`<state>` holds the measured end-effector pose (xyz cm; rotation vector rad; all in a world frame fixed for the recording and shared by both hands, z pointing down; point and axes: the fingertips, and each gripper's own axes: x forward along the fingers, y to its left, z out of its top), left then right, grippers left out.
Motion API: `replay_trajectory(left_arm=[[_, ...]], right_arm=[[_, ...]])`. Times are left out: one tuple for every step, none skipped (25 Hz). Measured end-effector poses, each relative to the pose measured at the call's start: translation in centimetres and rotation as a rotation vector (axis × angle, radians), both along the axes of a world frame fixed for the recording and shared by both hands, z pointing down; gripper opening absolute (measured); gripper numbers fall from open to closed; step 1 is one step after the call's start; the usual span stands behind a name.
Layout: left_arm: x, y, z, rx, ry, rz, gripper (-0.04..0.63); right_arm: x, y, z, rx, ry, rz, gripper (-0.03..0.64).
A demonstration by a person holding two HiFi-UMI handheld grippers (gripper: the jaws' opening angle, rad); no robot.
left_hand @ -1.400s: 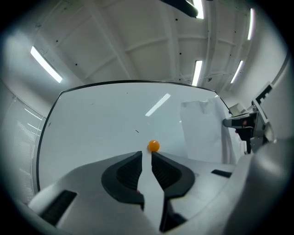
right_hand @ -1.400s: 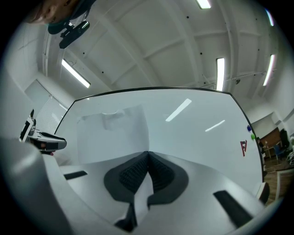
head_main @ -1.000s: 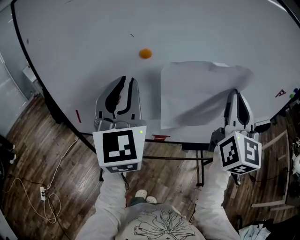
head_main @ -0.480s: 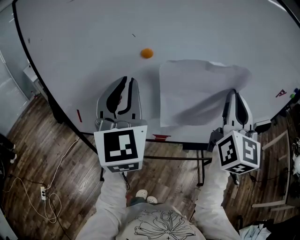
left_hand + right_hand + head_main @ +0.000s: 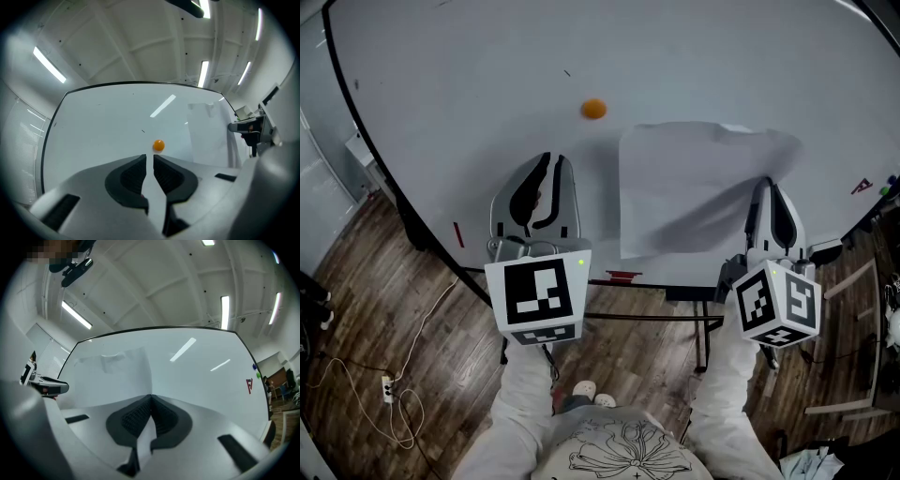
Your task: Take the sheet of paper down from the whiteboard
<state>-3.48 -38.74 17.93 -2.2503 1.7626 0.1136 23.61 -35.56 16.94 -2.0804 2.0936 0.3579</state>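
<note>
- Now my right gripper (image 5: 770, 184) is clamped on the near right edge of the sheet of paper (image 5: 694, 178), which lies against the whiteboard (image 5: 469, 75), right of the orange magnet (image 5: 593, 109).
- My left gripper (image 5: 555, 159): jaws just been closing, slightly apart, nothing between them.

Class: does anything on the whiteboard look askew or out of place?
The orange magnet sits on bare whiteboard beside the sheet of paper, not on it. The sheet's top edge is rumpled, its right side pinched in the right gripper.
</note>
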Motion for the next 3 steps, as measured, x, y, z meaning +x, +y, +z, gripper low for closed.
replay_trajectory(left_arm=[[0.11,-0.02,0.0,0.0,0.0,0.0,0.046],[0.24,-0.03,0.01,0.0,0.001,0.001,0.046],[0.38,-0.05,0.02,0.0,0.001,0.003,0.046]], right_arm=[[0.09,-0.02,0.01,0.0,-0.001,0.0,0.002],[0.2,-0.04,0.02,0.0,-0.003,0.0,0.002],[0.31,-0.07,0.03,0.0,-0.004,0.001,0.002]])
